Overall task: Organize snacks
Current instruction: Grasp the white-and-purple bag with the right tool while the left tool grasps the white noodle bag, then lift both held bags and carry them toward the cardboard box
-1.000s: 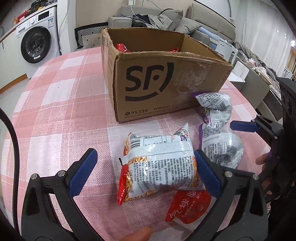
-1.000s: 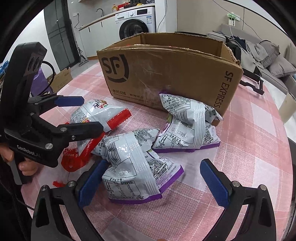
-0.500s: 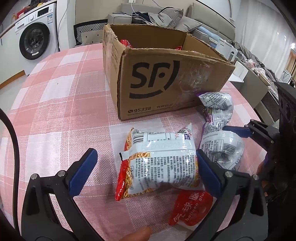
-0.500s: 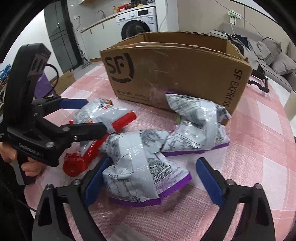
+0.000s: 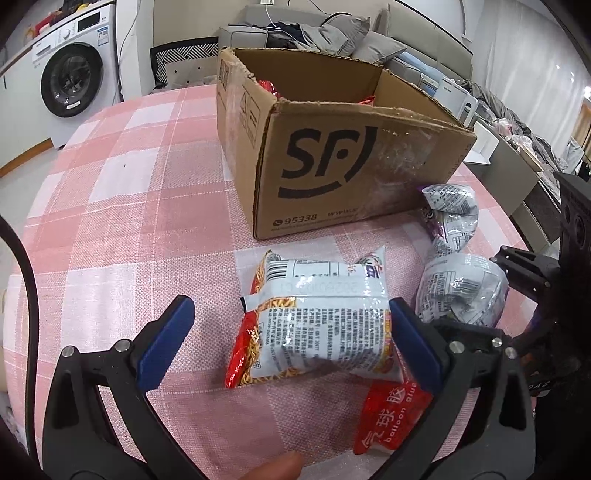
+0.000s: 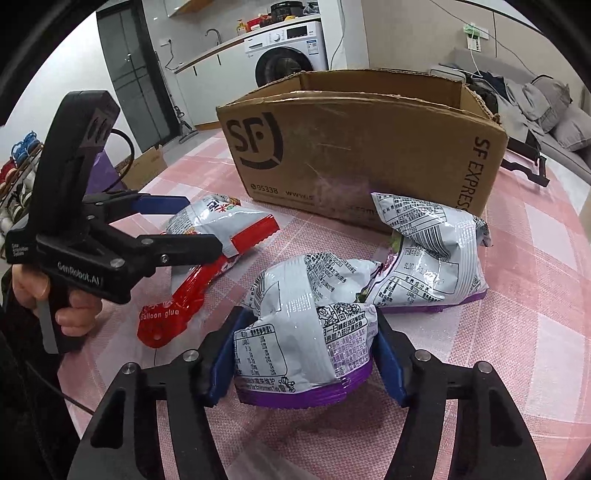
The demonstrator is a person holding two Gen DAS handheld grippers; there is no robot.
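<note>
An open SF cardboard box (image 5: 354, 162) stands on the pink checked tablecloth and shows in the right wrist view (image 6: 362, 155) too. My left gripper (image 5: 291, 336) is open around a red noodle snack bag (image 5: 317, 325) that lies on the cloth. My right gripper (image 6: 306, 358) is shut on a purple-edged snack bag (image 6: 299, 332). A second purple-edged bag (image 6: 432, 258) lies against the box. The left gripper also shows in the right wrist view (image 6: 177, 221), beside the noodle bag (image 6: 221, 225).
A red balloon glue packet (image 5: 391, 417) lies under the noodle bag's near corner. Red snack packs (image 5: 267, 86) sit inside the box. A washing machine (image 5: 74, 77) and a sofa (image 5: 351, 33) stand beyond the table (image 5: 110, 206).
My right gripper has closed onto the near purple-edged bag. My left gripper has moved slightly forward and stays open around the noodle bag.
</note>
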